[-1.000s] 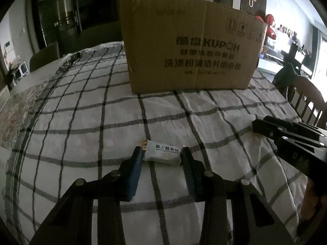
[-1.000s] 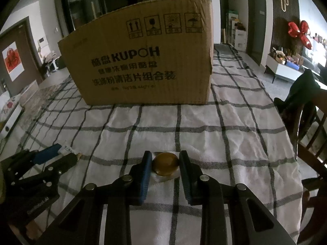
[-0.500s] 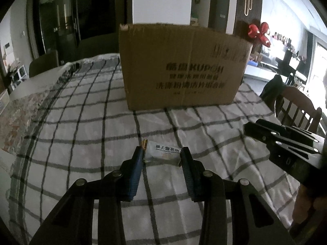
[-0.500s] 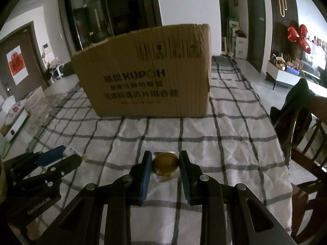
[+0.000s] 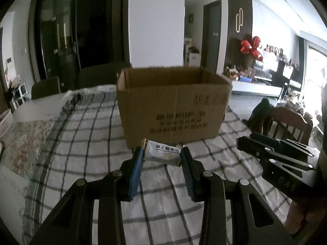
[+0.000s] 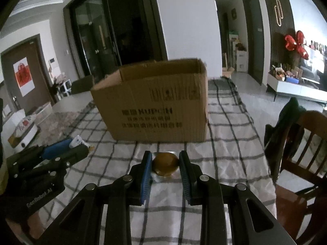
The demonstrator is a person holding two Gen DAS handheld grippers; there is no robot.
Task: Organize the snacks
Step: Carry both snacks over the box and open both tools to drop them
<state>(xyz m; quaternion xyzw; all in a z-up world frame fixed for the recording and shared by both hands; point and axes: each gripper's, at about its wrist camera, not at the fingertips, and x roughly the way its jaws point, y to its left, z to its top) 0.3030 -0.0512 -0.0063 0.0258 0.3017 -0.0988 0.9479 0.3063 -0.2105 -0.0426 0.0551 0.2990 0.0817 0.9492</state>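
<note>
A small white wrapped snack bar [image 5: 162, 152] is pinched by its ends in the left tongs [image 5: 161, 159], held up in the air. A round gold-brown candy in a clear wrapper [image 6: 165, 164] is pinched in the right tongs [image 6: 165, 166]. Both are held in front of the open brown cardboard box [image 5: 173, 106], which stands in the middle of the table with the checked cloth [image 5: 85, 134]. The round candy could be squeezed out and dropped. The box wall could be bumped if the snacks are not lifted high enough.

Dim room [image 5: 155, 20], dark glass doors [image 6: 114, 32]
</note>
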